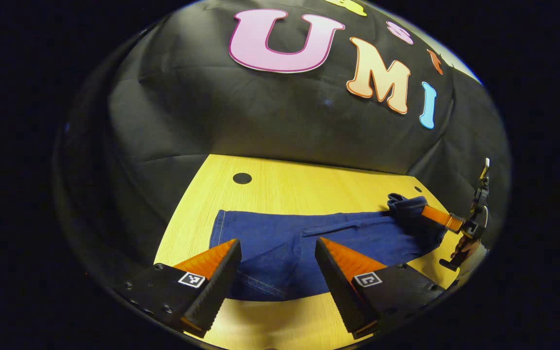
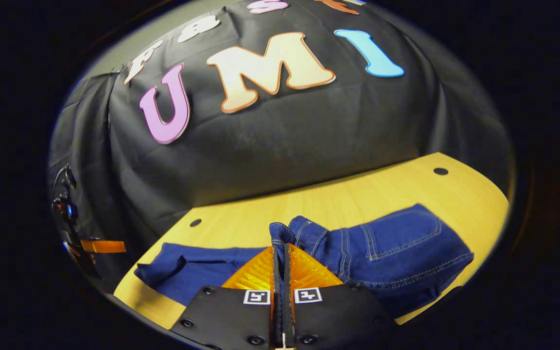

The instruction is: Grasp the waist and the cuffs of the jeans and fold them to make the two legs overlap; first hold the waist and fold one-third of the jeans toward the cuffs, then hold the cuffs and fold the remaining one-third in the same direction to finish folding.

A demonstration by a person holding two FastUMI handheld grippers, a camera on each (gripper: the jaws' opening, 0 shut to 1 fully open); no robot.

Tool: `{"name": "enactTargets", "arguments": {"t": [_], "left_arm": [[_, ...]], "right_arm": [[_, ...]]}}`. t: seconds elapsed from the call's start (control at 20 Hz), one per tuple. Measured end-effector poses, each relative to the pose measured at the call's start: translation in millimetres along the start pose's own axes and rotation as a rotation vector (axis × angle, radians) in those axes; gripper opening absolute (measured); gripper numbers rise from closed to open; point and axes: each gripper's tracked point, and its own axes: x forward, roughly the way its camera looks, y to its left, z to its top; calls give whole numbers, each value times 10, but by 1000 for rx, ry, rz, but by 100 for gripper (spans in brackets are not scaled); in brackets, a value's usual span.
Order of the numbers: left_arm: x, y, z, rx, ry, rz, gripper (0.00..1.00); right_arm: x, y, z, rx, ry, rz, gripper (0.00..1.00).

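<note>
Blue denim jeans (image 1: 309,243) lie spread across the yellow wooden table (image 1: 280,189); the left tool (image 1: 277,250) hovers with fingers apart above the cuffs, while the right tool (image 2: 280,255) is clamped on the waist.

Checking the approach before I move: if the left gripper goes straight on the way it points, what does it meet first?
Most likely the jeans: the open left gripper points at the cuff end lying on the wooden table, though depth is hard to judge.
</note>
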Motion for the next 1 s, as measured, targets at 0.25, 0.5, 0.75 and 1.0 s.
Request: {"name": "enactTargets", "arguments": {"t": [0.25,0.5,0.75,1.0], "left_arm": [[110,173,-195,-44,42,-3,95],[237,431,-413,-78,94,34,95],[364,752,-663,-126,147,111,97],[447,793,-899,-90,240,104,96]], "right_arm": [[-4,57,75,-41,110,-26,4],[-211,224,262,-13,52,20,98],[-425,117,451,-26,52,-11,98],[-504,46,461,-50,55,-38,98]]}}
